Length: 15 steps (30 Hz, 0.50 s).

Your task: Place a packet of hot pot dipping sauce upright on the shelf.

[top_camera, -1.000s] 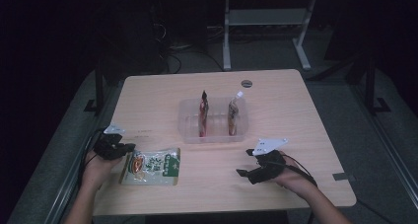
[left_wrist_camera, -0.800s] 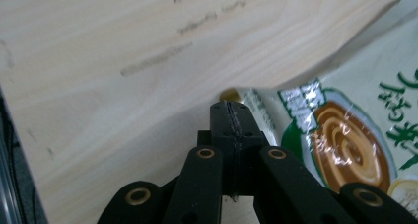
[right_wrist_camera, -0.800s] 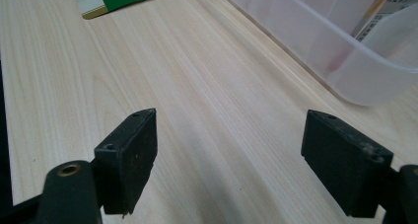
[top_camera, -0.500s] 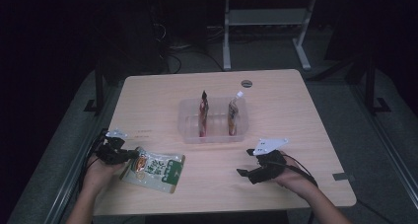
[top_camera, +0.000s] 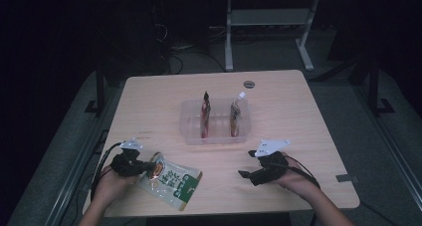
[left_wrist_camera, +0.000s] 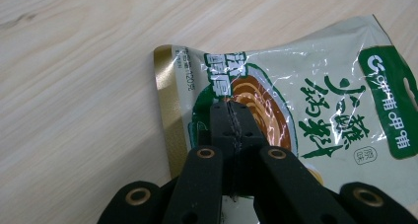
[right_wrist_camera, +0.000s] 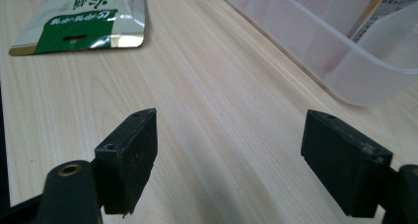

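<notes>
Hands come in at the near edge of the bench (top_camera: 298,101), one claw in each. My left claw (top_camera: 148,165) sits at the near left with its jaws pressed together, pinching the green and white snack pouch (top_camera: 170,180) at its near end. In the left gripper view the two black jaws meet over the printed bowl picture on the pouch (left_wrist_camera: 315,86), beside its gold edge. From that pinch the pouch runs off to the right, tilted across the wood. My right claw (top_camera: 245,174) rests at the near right, well apart from the pouch, with its jaws standing wide and nothing between them. Farther back, near the middle of the bench, stands a clear plastic tray (top_camera: 191,136) with two upright sachets inside.
</notes>
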{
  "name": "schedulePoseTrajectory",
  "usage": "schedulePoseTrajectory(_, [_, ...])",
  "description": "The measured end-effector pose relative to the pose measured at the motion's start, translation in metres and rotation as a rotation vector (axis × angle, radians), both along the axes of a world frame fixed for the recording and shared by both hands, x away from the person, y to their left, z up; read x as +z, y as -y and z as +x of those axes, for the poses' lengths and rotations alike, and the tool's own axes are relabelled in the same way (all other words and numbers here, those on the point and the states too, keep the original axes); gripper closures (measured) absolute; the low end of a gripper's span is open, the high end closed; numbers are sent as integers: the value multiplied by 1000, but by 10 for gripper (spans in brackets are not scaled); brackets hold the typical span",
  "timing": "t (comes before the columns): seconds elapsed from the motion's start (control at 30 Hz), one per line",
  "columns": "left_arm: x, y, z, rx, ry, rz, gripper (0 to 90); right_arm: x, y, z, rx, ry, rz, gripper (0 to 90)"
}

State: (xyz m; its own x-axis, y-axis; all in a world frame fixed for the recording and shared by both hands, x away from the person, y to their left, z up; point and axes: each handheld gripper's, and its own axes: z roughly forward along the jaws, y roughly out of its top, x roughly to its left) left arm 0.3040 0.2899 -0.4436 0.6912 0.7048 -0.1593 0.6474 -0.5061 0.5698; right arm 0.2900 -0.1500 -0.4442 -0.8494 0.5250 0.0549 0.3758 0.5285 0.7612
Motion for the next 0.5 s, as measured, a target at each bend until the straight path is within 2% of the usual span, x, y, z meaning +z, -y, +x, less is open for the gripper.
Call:
schedulePoseTrajectory(0.1, [3,5,0,-20,10,0,896,0,0,0,0,-2,0,213])
schedulePoseTrajectory(0.17, [6,11,0,-45,38,4,885,0,0,0,1,-2,-1,213])
schedulePoseTrajectory(0.2, [8,14,1,-54,48,6,834,0,0,0,0,-2,-1,213])
schedulePoseTrajectory(0.33, [17,28,9,-118,115,16,724,-1,-1,0,-2,-5,-3,213])
schedulePoseTrajectory(0.47, [19,37,21,-152,141,48,753,-1,-1,0,-1,-4,-3,213])
schedulePoseTrajectory(0.5, [17,38,24,-141,137,56,775,-1,-1,0,-2,-4,-4,213])
